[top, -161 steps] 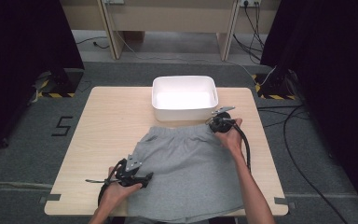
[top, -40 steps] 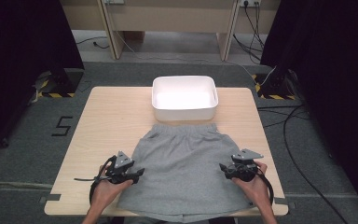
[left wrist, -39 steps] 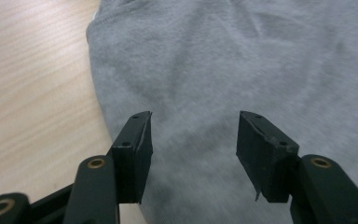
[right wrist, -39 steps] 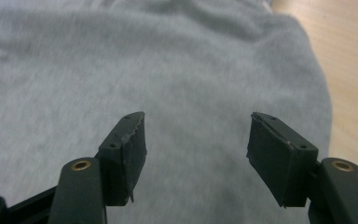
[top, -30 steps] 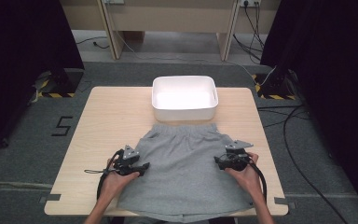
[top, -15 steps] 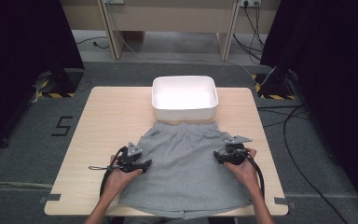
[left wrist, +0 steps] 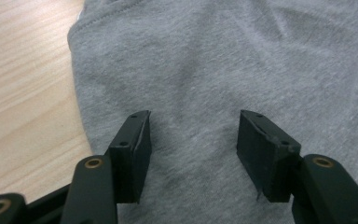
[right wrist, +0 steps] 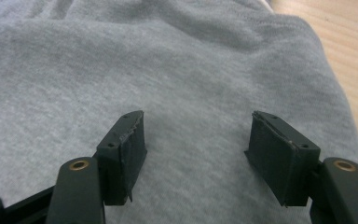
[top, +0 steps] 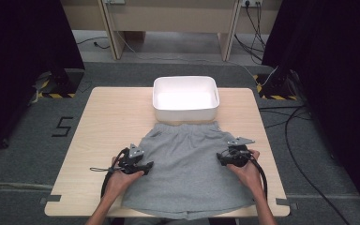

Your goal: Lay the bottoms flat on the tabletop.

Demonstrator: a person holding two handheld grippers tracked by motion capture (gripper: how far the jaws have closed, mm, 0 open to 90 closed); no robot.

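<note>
While the grey shorts (top: 187,168) lie spread flat on the wooden surface (top: 112,122), both claws hang over the cloth with their jaws apart and nothing pinched between them. The shorts sit just on the person's side of the white bin (top: 185,98), with the waistband next to the bin's near wall and the leg hems reaching the near edge of the surface, well away from the bin.

The left claw (top: 146,165) is over the left edge of the shorts, on the side of them away from the bin and toward the person. In the left gripper view its two black jaws stand wide, the left claw (left wrist: 193,140) has bare grey fabric (left wrist: 223,70) between them, and the cloth's curved edge meets the wood (left wrist: 23,84) just to the side. Whether the jaw tips touch the fabric I cannot tell.

The right claw (top: 221,158) is over the right side of the shorts, about as far from the bin as the left one. In the right gripper view the right claw (right wrist: 196,140) is likewise spread, smooth fabric (right wrist: 168,65) lying between and beyond its jaws, with a strip of wood (right wrist: 345,46) past the hem.

The bin stands at the far middle of the surface, upright.
</note>
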